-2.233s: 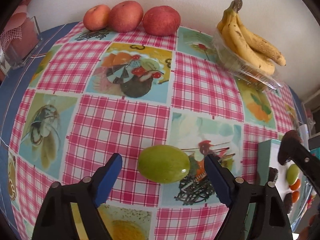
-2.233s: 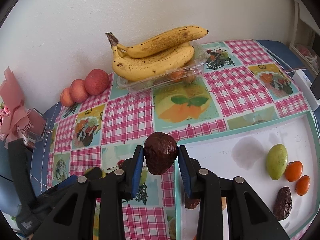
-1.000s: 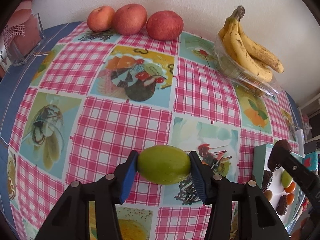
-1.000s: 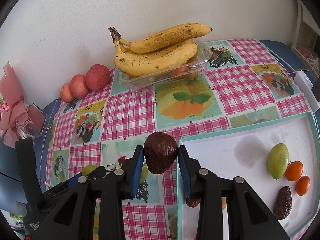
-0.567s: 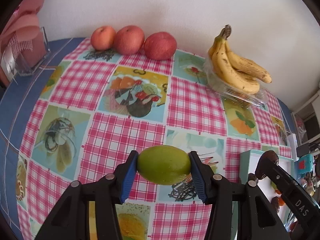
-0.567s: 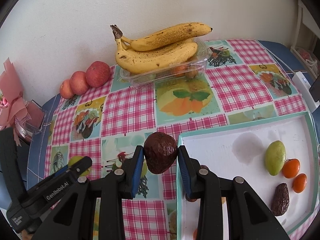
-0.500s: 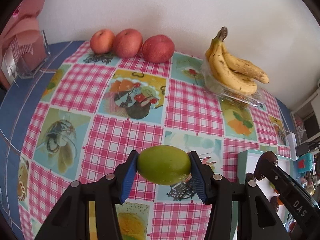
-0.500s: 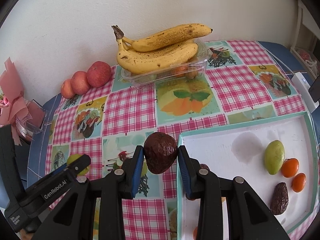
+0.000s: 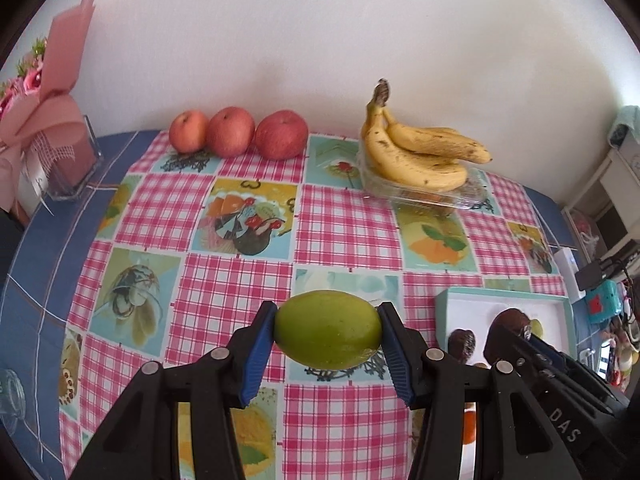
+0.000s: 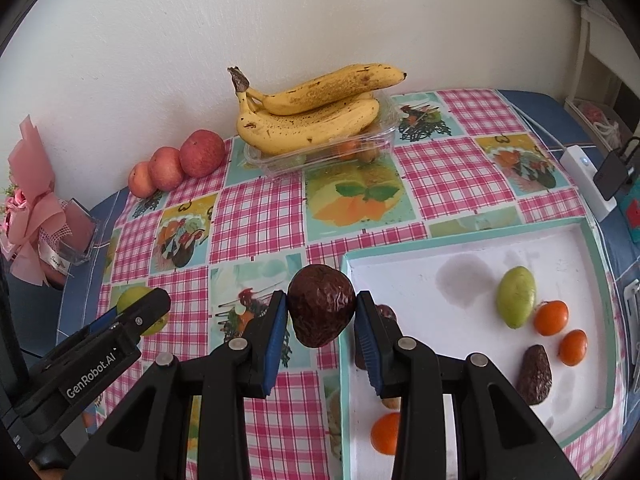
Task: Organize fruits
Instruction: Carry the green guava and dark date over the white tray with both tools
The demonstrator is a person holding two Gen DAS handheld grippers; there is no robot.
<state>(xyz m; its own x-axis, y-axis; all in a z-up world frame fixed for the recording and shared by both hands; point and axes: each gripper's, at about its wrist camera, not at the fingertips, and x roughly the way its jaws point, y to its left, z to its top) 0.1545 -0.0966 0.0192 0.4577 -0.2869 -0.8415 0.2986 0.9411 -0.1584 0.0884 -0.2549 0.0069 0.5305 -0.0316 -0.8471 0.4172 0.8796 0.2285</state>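
Green fruit (image 9: 328,329) sits clamped in the left gripper (image 9: 327,334) above the checked cloth (image 9: 224,292); the right gripper (image 10: 321,311) pinches one wrinkled brown fruit (image 10: 321,304) by the tray (image 10: 592,248). Three apples (image 9: 236,131); tray contents partly hidden

Both grippers' jaws clamped, tilted downward

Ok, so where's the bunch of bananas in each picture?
Left wrist view: the bananas are upper right, on a clear plastic box near the wall.
Right wrist view: the bananas are top middle, on that same clear box.
Shared landmark: the three red apples sit in a row left of the bananas in both views.
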